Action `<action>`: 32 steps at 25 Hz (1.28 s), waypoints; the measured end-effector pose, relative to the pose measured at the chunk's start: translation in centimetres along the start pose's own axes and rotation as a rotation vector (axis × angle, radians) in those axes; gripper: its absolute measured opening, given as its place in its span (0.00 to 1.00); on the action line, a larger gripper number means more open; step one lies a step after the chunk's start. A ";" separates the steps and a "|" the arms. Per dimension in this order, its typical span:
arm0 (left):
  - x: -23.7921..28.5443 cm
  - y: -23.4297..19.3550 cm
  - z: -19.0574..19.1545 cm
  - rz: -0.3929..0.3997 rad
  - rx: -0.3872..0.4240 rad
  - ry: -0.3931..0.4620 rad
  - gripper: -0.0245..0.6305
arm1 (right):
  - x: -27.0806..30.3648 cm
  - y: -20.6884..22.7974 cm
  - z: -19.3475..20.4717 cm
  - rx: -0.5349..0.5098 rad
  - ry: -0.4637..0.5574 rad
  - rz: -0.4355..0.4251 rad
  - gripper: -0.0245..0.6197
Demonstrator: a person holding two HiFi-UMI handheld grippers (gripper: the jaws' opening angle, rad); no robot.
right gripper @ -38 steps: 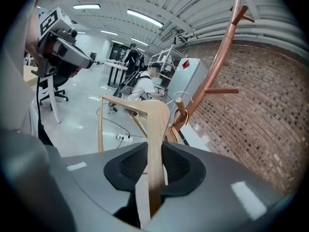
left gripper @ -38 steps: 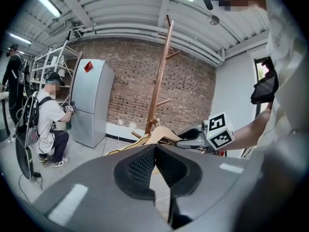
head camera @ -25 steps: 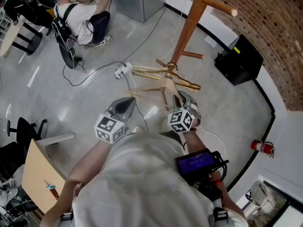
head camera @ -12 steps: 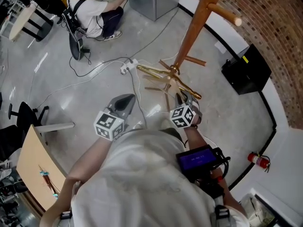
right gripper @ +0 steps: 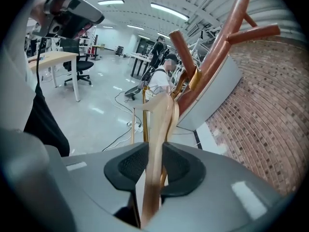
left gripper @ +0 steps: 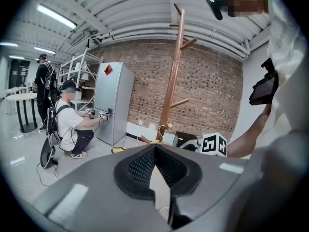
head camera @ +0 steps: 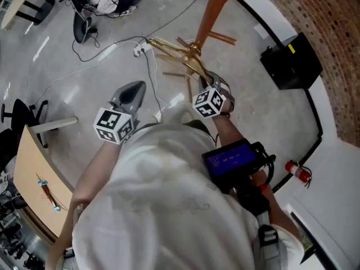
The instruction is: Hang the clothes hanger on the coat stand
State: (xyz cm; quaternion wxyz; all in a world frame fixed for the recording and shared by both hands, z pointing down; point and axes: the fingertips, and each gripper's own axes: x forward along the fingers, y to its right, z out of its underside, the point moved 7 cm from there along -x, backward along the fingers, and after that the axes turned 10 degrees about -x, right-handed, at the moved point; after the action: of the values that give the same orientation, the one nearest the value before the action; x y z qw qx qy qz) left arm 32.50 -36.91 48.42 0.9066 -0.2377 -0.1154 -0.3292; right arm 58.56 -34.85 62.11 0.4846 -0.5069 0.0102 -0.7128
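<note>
Stand [head camera: 214, 4] rises from the grey floor [head camera: 73, 77], ahead of the person. Hanger [right gripper: 157, 129]: pale wood, seen edge-on in the right gripper [right gripper: 155, 164], low down and just beside the stand's pole. Its far end is near a peg; can't tell if it's hooked on. Right jaws have just been closing, pads pressed on the wood from both sides, only a narrow gap. Left gripper [left gripper: 155, 151]: jaws together, nothing in them, well clear of the hanger.

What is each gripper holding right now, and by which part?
The right gripper clamps the wooden hanger by one arm, its jaws having just closed further. The left gripper is shut and empty.
</note>
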 end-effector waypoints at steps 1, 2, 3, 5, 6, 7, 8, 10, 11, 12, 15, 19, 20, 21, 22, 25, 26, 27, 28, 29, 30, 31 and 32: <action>-0.1 0.0 0.2 -0.010 -0.004 0.007 0.04 | 0.1 0.0 -0.3 -0.009 0.008 -0.007 0.20; -0.2 0.2 0.5 -0.017 -0.009 0.009 0.04 | 0.0 -0.1 -0.3 -0.016 0.014 -0.016 0.20; -0.3 0.5 1.0 -0.021 -0.015 0.007 0.04 | -0.1 -0.2 -0.2 -0.021 0.017 -0.025 0.20; -0.3 0.9 1.8 -0.023 -0.026 0.001 0.04 | -0.3 -0.5 0.1 -0.024 0.024 -0.035 0.20; -0.3 1.0 2.1 -0.023 -0.029 0.001 0.04 | -0.4 -0.4 0.1 -0.022 0.032 -0.033 0.20; -0.3 1.1 2.1 -0.023 -0.031 0.003 0.04 | -0.5 -0.2 0.0 -0.019 0.041 -0.030 0.21; -0.2 1.3 2.1 -0.023 -0.033 0.004 0.04 | -0.7 0.1 -0.1 -0.015 0.051 -0.028 0.21; 0.1 1.9 2.1 -0.026 -0.038 0.002 0.04 | -1.1 0.6 0.1 -0.005 0.065 -0.031 0.24; 0.3 2.2 2.1 -0.029 -0.041 0.000 0.04 | -1.3 0.8 0.4 0.000 0.070 -0.033 0.25; 0.4 2.6 2.3 -0.032 -0.043 -0.001 0.04 | -1.5 1.0 0.6 0.006 0.076 -0.035 0.25; 0.8 3.6 2.6 -0.051 -0.046 0.003 0.04 | -2.0 1.6 1.2 0.018 0.108 -0.036 0.25; 0.8 4.0 3.4 -0.071 -0.067 0.001 0.04 | -3.0 2.1 0.6 0.011 0.149 -0.038 0.25; 0.7 4.2 3.5 -0.080 -0.071 0.001 0.04 | -3.3 2.3 0.3 0.009 0.164 -0.041 0.25; 0.7 4.4 3.6 -0.091 -0.074 0.003 0.04 | -3.5 2.5 0.1 0.009 0.182 -0.045 0.24; 0.7 4.7 3.8 -0.104 -0.078 0.005 0.04 | -3.8 2.7 0.0 0.013 0.200 -0.046 0.23; 1.0 5.4 4.1 -0.118 -0.079 -0.004 0.04 | -5.0 3.1 0.4 0.064 0.232 -0.025 0.20; 1.1 5.4 4.0 -0.116 -0.079 -0.004 0.04 | -5.4 3.2 0.5 0.080 0.241 -0.010 0.17; 1.1 5.4 4.0 -0.116 -0.082 -0.001 0.04 | -5.8 3.4 0.4 0.087 0.251 0.003 0.14; 1.0 5.4 4.0 -0.121 -0.085 0.004 0.04 | -6.1 3.5 0.2 0.089 0.262 0.013 0.13; 0.7 5.4 4.1 -0.129 -0.090 0.006 0.04 | -6.4 3.5 0.0 0.090 0.272 0.019 0.11; 0.2 5.3 4.5 -0.139 -0.096 0.007 0.04 | -6.6 3.3 -0.2 0.093 0.281 0.021 0.08; -0.4 5.3 4.9 -0.149 -0.104 0.007 0.04 | -6.9 3.0 -0.4 0.099 0.287 0.020 0.06; -1.0 5.2 5.4 -0.158 -0.113 0.007 0.04 | -7.3 2.6 -0.5 0.106 0.292 0.016 0.06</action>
State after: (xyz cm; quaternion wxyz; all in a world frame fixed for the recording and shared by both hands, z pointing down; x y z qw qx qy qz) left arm 34.89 -30.15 50.84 0.8633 -0.2774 -0.1118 -0.4066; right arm 60.02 -31.36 55.37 0.5096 -0.3713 0.0470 -0.7747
